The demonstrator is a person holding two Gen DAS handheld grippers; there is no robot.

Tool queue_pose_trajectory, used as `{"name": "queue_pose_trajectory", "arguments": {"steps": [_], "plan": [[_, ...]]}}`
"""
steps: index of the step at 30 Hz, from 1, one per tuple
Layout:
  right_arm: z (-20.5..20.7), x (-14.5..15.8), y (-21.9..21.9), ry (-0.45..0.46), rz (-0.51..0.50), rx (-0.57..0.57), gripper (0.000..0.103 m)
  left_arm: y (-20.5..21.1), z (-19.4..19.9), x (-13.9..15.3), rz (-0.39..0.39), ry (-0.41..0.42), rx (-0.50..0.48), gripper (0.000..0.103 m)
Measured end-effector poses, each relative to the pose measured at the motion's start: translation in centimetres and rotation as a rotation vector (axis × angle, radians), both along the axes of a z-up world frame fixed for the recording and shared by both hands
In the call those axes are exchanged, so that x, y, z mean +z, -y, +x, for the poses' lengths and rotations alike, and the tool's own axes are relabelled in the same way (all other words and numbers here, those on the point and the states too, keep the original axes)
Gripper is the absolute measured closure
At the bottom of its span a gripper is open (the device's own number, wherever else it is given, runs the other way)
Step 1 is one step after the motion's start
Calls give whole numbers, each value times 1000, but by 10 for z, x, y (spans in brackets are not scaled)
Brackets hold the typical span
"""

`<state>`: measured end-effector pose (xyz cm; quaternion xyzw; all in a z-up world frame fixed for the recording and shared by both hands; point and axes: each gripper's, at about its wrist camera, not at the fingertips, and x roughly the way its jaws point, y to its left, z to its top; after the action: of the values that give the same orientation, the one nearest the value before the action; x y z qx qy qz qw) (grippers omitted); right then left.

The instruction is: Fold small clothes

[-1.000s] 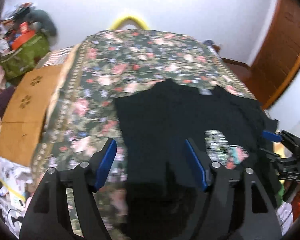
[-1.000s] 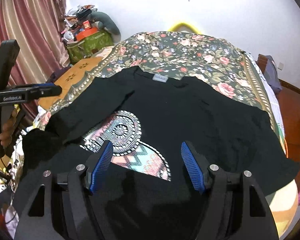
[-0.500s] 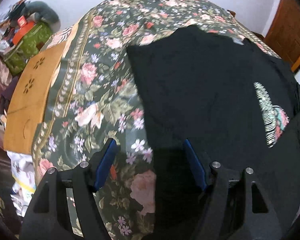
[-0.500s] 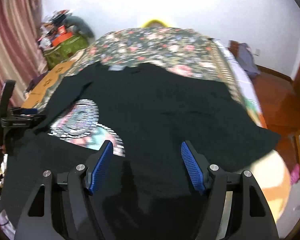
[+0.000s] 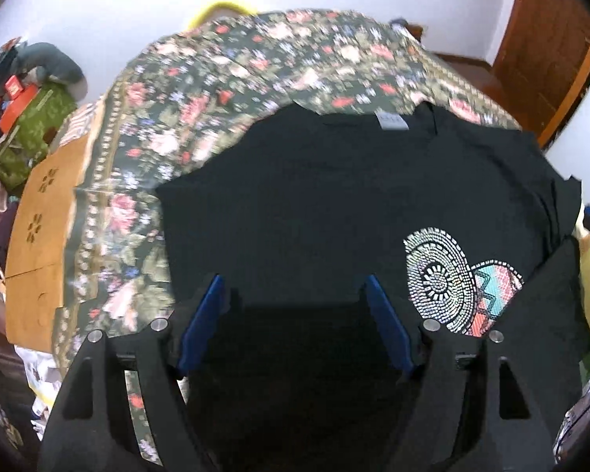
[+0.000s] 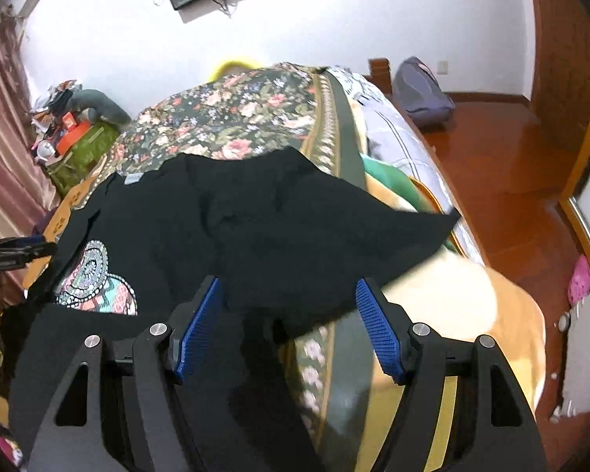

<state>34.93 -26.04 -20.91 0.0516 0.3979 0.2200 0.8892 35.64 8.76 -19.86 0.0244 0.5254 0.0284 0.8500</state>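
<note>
A black T-shirt (image 5: 334, 204) with a round patterned print (image 5: 440, 279) lies spread on the floral bedspread (image 5: 224, 78), grey neck label (image 5: 391, 121) at the far side. Its left side is folded over the body. My left gripper (image 5: 295, 314) is open and empty above the shirt's near left part. In the right wrist view the shirt (image 6: 295, 228) spreads to the bed's right side, its right sleeve (image 6: 421, 228) pointing right. My right gripper (image 6: 287, 318) is open and empty over the shirt's near right hem. The left gripper also shows at the left edge of the right wrist view (image 6: 15, 251).
A brown cardboard sheet (image 5: 39, 228) lies on the bed's left side. A green box with clutter (image 5: 23, 126) stands beyond it. On the right is wooden floor (image 6: 511, 181) with a grey bag (image 6: 421, 90) and a wooden door (image 5: 546, 39).
The left gripper tilted down toward the bed and came back up over the shirt. The right gripper swung right, toward the shirt's right sleeve and the bed edge. Both stayed open.
</note>
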Motion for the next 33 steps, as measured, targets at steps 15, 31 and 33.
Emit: {"name": "queue_pose_trajectory", "arguments": {"steps": [15, 31, 33], "plan": [[37, -19, -20, 8, -35, -10, 89, 15, 3, -21, 15, -4, -4, 19], [-3, 33, -18, 10, -28, 58, 33, 5, -73, 18, 10, 57, 0, 19], [-16, 30, -21, 19, -40, 80, 31, -13, -94, 20, 1, 55, 52, 19]]}}
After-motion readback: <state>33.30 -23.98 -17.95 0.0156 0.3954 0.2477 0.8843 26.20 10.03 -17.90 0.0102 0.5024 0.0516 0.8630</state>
